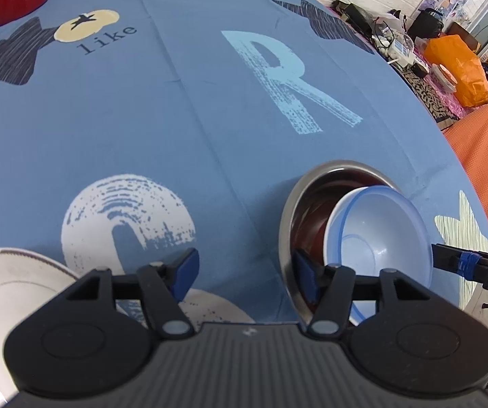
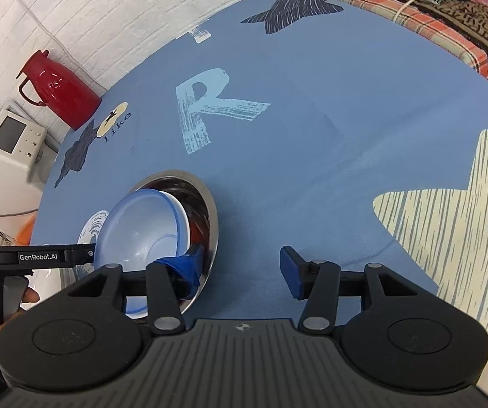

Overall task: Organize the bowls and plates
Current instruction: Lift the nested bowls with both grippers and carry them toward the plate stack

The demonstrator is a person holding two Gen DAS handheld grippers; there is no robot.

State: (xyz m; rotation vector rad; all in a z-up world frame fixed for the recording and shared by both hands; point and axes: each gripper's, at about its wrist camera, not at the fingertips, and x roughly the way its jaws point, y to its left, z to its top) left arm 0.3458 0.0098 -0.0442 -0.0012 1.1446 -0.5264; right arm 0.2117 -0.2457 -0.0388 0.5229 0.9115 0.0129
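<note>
Item: blue plastic bowl (image 1: 380,234), nested tilted inside steel bowl (image 1: 290,217) with a dark red dish beneath, at 4 o'clock on the blue tablecloth (image 1: 176,119) — stacking by size, apparently to consolidate. Left gripper (image 1: 247,278): jaws apart, one finger at the steel rim. Right gripper (image 2: 240,268): jaws apart, one finger by the bowls, likely steadying. White plate (image 1: 9,282) at 8 o'clock — unstacked. Red flask (image 2: 60,91), 11 o'clock.
</note>
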